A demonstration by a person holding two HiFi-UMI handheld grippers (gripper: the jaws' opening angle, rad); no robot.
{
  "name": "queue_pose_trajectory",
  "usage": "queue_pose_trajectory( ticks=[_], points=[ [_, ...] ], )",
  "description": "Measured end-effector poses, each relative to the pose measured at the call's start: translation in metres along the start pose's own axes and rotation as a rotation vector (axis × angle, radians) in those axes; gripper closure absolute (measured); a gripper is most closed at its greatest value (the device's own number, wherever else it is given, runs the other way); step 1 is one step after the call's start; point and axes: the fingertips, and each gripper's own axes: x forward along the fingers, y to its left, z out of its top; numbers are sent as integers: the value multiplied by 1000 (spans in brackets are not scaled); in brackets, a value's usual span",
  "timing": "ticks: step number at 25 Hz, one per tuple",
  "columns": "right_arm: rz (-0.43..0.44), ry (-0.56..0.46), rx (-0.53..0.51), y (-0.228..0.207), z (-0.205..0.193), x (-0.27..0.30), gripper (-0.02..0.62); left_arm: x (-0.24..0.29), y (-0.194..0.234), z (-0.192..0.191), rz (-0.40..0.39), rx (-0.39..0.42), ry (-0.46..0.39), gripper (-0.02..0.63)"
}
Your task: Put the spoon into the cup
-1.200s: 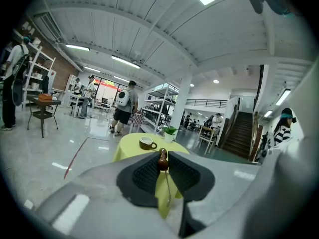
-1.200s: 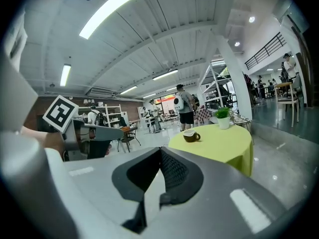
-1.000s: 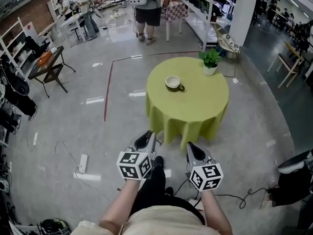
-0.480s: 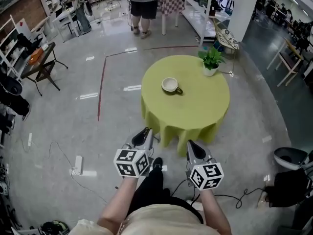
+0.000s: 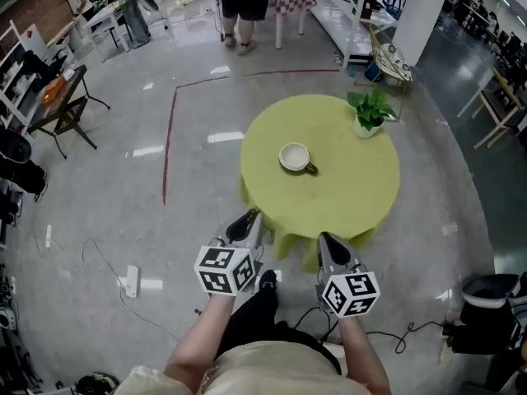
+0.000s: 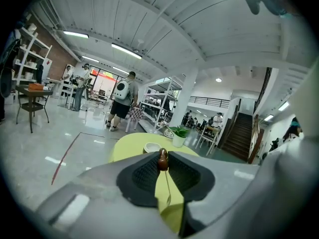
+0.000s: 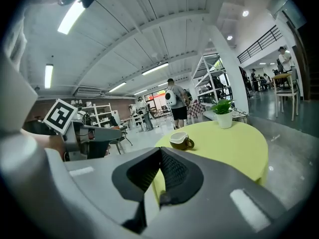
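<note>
Glossy floor (image 5: 123,196), matt tablecloth (image 5: 346,200), glazed cup (image 5: 294,156).

Left hand-held gripper (image 5: 244,225), right hand-held gripper (image 5: 328,250) moved closer to table (image 5: 354,200).

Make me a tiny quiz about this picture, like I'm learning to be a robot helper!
1. True or false: the cup stands on the round table.
2. What is clamped in the left gripper? A) a fork B) a spoon C) a pencil
3. Fill in the gap: the table also bears a potted ____.

Key: 1 true. 2 B. 3 plant.
</note>
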Motion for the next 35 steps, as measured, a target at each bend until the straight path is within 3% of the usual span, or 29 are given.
queue_pose_trajectory(
  ticks=[18, 35],
  points=[
    [-96, 12, 28, -43, 28, 80, 594, 99, 34, 40, -82, 8, 28, 551],
    [-120, 21, 25, -61, 44, 106, 594, 135, 44, 65, -108, -10, 21, 551]
  ],
)
